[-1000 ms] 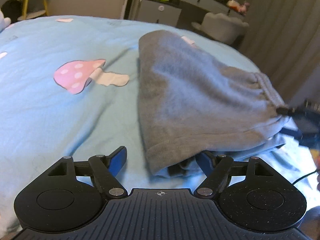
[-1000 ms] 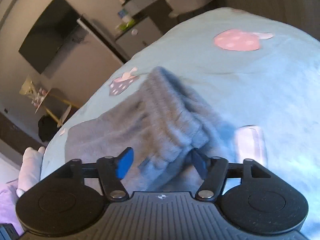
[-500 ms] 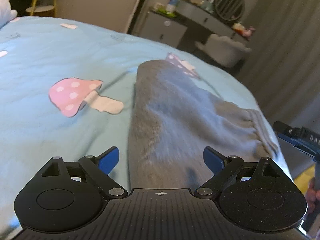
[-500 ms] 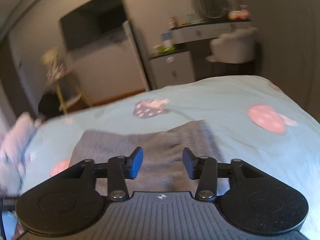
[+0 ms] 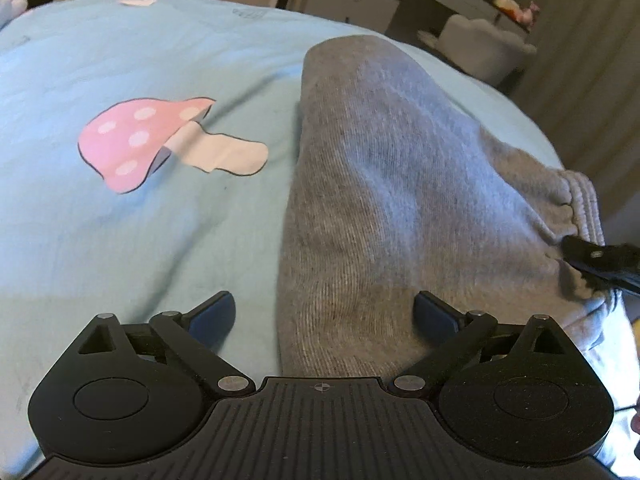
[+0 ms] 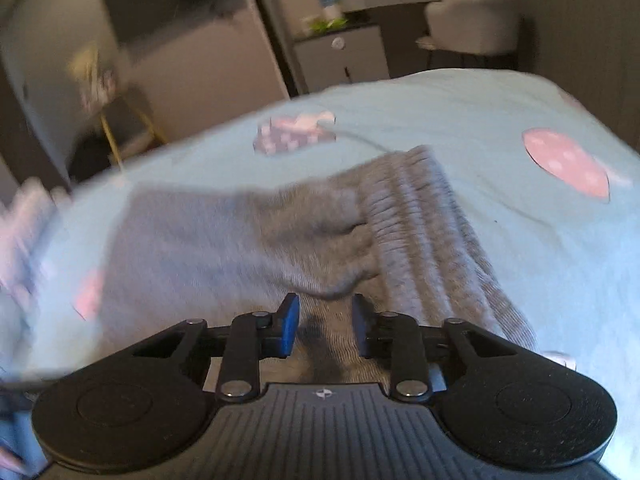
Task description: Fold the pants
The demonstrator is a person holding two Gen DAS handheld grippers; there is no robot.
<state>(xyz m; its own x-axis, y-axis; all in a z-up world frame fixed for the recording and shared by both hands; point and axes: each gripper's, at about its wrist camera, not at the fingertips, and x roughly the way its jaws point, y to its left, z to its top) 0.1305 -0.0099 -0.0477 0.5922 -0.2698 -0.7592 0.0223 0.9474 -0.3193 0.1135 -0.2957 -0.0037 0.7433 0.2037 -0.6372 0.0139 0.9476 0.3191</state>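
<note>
Grey knit pants point(image 5: 384, 184) lie folded on the light blue bed sheet point(image 5: 120, 240); their ribbed waistband point(image 6: 432, 232) shows in the right wrist view. My left gripper point(image 5: 324, 314) hovers low over the near end of the pants. Its jaws are still opening and stand wide, with cloth lying under the gap and neither pad pressing it. My right gripper point(image 6: 325, 320) is down at the cloth beside the waistband. Its jaws are closing, a narrow gap with grey cloth between them. One of its fingers point(image 5: 592, 258) shows at the waistband in the left wrist view.
Pink mushroom prints point(image 5: 140, 144) mark the sheet left of the pants. Beyond the bed's far edge stand a grey cabinet point(image 6: 340, 56), a dressing table with a padded chair point(image 6: 472, 24) and a yellow-legged side table point(image 6: 120, 136). A curtain point(image 5: 580, 60) hangs at the right.
The left jaws let go of the hem and spread wide as the gripper moved over the pants. The right gripper rolled level, its jaws narrowed, and it came down beside the waistband.
</note>
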